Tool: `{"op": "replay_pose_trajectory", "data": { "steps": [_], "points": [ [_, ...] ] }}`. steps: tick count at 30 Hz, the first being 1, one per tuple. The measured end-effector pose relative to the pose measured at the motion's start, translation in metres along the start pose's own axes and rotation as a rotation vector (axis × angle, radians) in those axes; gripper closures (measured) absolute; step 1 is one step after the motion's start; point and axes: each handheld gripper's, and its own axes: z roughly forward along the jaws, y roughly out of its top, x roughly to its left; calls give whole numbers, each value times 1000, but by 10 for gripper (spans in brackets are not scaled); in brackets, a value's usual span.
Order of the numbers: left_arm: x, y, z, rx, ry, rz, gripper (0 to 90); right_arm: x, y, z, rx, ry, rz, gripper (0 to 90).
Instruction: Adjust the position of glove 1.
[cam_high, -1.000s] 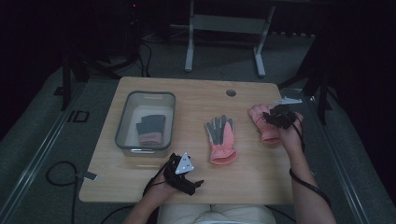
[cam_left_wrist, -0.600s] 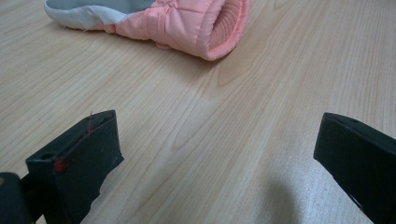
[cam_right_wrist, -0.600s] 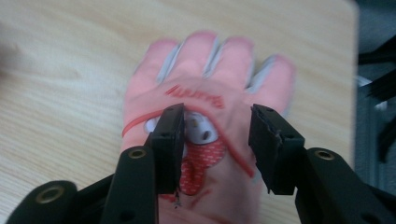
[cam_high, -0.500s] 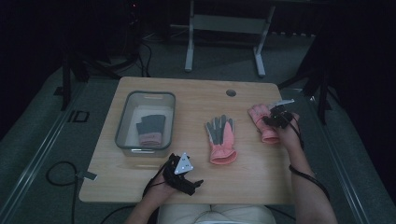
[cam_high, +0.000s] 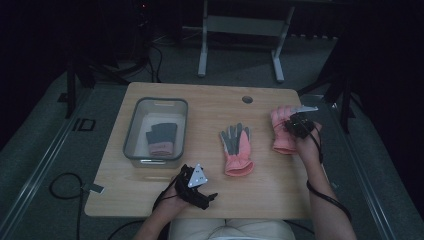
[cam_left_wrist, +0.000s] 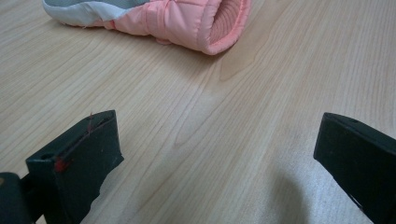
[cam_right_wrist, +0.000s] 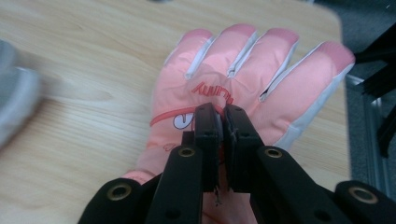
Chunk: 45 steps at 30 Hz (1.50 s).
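Right gripper (cam_right_wrist: 222, 122) just snapped nearly shut, pinching fabric on the back of the pink ski glove (cam_right_wrist: 243, 88) lying flat beneath it at the table's far right edge — grip apparently made, lift toward the bin (cam_high: 131, 131) likely next; left gripper (cam_high: 196, 184) spread wide, idle.

A pink ski glove (cam_right_wrist: 243, 88) with white trim lies flat on the wooden table, back side up, red lettering across its knuckles. Its four fingers spread away beyond the gripper's fingertips, which pinch the fabric at its back.
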Motion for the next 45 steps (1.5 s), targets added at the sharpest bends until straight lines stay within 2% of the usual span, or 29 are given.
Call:
{"op": "replay_pose_trajectory", "data": {
  "steps": [1, 3, 8, 13, 15, 18, 23, 29, 34, 38, 41, 43, 45],
  "points": [
    [0, 0, 0, -1, -1, -1, 2, 4, 2, -16, -25, 21, 16, 853],
    [0, 0, -1, -1, -1, -6, 2, 7, 3, -29, -51, 46, 21, 854],
    [-1, 0, 0, 3, 2, 7, 2, 19, 0, -63, -85, 55, -11, 854],
    [0, 0, 0, -2, -4, -2, 3, 28, -16, -87, -94, 59, -20, 854],
    [0, 0, 0, 0, -2, 3, 2, 31, -23, -90, -89, 63, -28, 854],
    [0, 0, 0, 1, 1, 7, 2, 32, -35, -89, -67, 65, -13, 854],
    [0, 0, 1, 3, 8, 7, 2, 33, -55, -74, -23, 81, 16, 854],
    [0, 0, 1, 6, 9, 8, 2, 35, -64, -53, 14, 93, 45, 852],
    [0, 0, 0, 8, 9, 2, 2, 38, -72, -40, 32, 90, 29, 842],
    [0, 0, 1, 7, 8, 2, 2, 35, -74, -37, 32, 107, 16, 812],
    [0, 0, 1, 7, 8, 2, 2, 33, -71, -41, 34, 118, 14, 765],
    [0, 0, 1, 9, 7, 3, 2, 33, -69, -47, 29, 118, -13, 708],
    [1, 0, 1, 9, 7, 2, 2, 34, -69, -52, 23, 126, -40, 696]
  ]
}}
